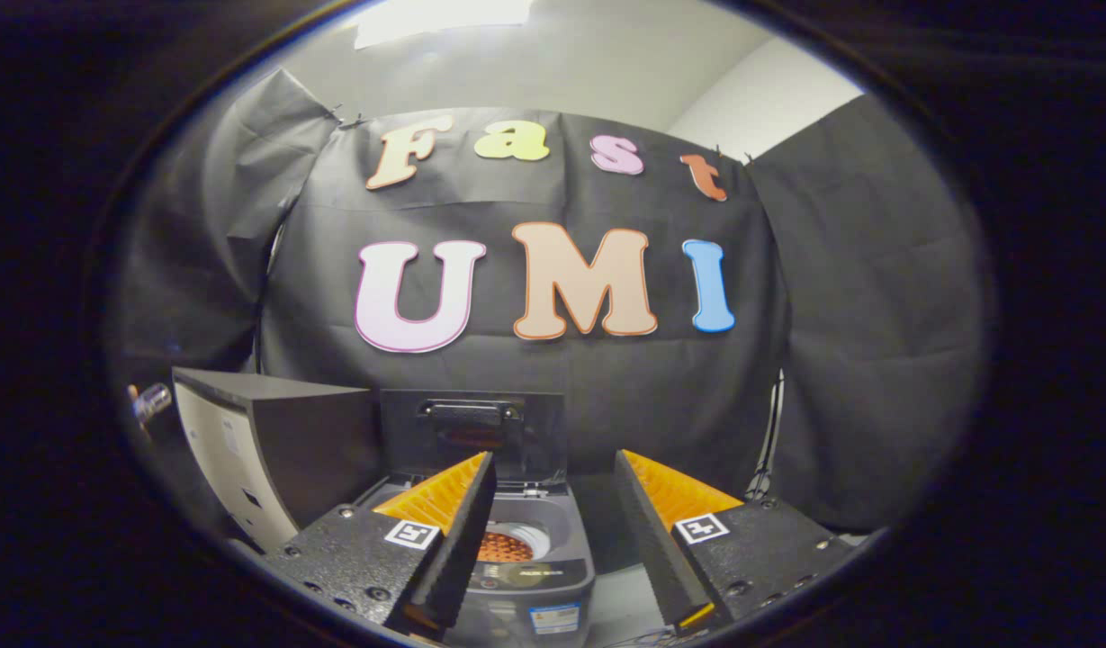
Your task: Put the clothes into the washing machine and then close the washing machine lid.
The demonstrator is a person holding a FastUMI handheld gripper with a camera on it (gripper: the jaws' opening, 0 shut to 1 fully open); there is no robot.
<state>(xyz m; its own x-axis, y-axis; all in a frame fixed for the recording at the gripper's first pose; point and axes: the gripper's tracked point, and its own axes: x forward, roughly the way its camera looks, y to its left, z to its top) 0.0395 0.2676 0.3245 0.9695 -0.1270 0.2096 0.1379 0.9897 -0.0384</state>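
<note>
Black cloth wall [553, 360] fills the back and centre of frame, w/ a dark box-like cabinet [265, 441] at lower left in front of it. Lower centre sits the small washing machine [526, 576], lid [473, 432] standing upright and open at its rear, drum opening [508, 544] showing just beside the left finger; no clothes visible in frame. Gripper [553, 463] at bottom centre is spread wide, fingers apart and grasping nothing, machine partly between them and just ahead.
</note>
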